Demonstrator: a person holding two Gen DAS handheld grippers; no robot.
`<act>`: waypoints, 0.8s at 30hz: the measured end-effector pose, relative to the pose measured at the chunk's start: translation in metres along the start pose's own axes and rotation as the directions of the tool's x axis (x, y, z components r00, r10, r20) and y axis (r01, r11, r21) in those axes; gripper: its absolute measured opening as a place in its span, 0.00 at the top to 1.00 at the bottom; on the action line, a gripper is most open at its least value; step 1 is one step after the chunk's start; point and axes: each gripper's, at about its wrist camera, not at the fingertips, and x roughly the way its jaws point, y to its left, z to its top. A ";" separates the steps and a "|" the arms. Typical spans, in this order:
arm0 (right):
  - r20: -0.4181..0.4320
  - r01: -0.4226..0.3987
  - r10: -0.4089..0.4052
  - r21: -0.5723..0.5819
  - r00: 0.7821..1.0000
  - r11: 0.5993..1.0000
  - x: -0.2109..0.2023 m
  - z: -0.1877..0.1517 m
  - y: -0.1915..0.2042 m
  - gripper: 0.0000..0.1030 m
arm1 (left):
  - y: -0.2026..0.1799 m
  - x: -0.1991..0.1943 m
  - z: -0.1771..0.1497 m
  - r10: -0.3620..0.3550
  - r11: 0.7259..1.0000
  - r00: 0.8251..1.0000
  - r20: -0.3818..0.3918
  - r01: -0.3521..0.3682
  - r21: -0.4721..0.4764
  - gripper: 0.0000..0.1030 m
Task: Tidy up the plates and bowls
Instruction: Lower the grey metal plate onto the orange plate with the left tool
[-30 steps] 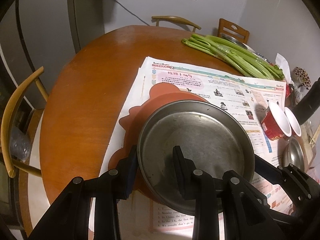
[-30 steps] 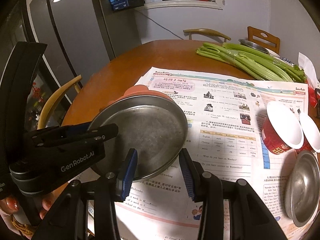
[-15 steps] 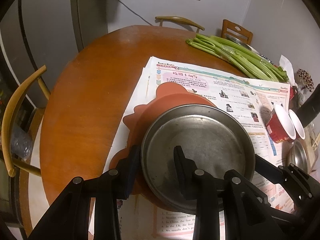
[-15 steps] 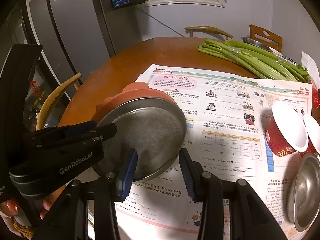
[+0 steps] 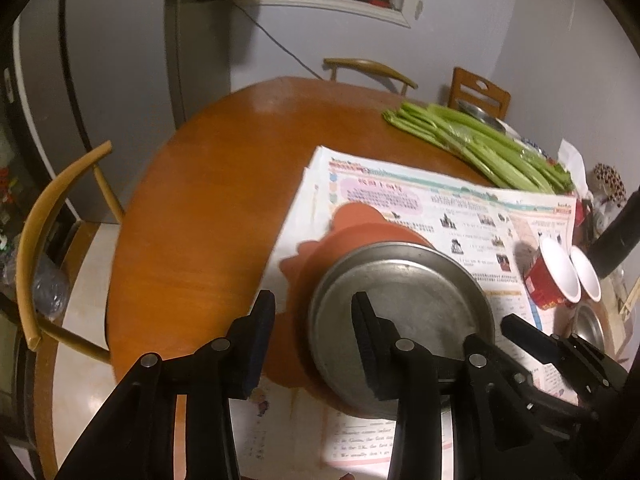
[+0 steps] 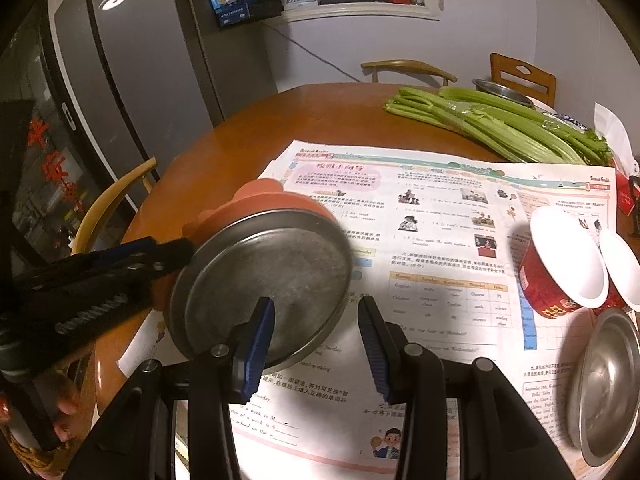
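steel, dull and scuffed, makes the round shallow plate [image 5: 404, 300] that sits tilted over a terracotta-coloured plate [image 5: 352, 232] with a lobed, scalloped edge, both above the printed newspaper [image 6: 440, 216] spread on the glossy round wooden table [image 5: 208, 208]. left gripper [image 5: 314, 330] has its black, ridged fingers apart, one finger over the steel plate's inner face and the other out past the rim on the orange side; half a second ago those fingers sat closer about the rim, and the plates now look raised and tipped further, near edge up. right gripper [image 6: 316, 344], with blue-padded fingers, hangs spread wide and grips nothing, the steel plate's lower edge just behind its left finger. off to the right two red paper cups [image 6: 560, 268] with white insides lie on their sides, touching, and a small shiny steel bowl [image 6: 608, 384] rests just below them on the paper. long green celery stalks [image 6: 500, 124] lie across the far side of the table
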 end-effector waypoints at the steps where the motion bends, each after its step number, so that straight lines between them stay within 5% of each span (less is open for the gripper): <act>1: 0.004 -0.001 0.001 0.006 1.000 1.000 -0.002 0.001 -0.002 0.57 | 0.005 -0.003 0.001 -0.005 1.000 1.000 0.008 0.005 -0.018 0.60; 5: 0.019 -0.004 0.003 0.016 1.000 1.000 -0.009 0.002 -0.009 0.57 | 0.022 -0.007 0.001 -0.016 0.998 1.000 0.010 0.017 -0.067 0.51; 13: -0.020 -0.056 0.057 0.045 0.998 0.997 -0.011 -0.008 -0.024 0.57 | 0.045 0.017 -0.007 -0.134 0.973 0.990 -0.050 0.122 -0.198 0.50; 24: -0.059 -0.098 0.095 -0.050 0.994 0.994 0.012 -0.007 0.005 0.57 | 0.032 0.047 -0.005 -0.135 0.974 0.985 -0.103 0.113 -0.195 0.50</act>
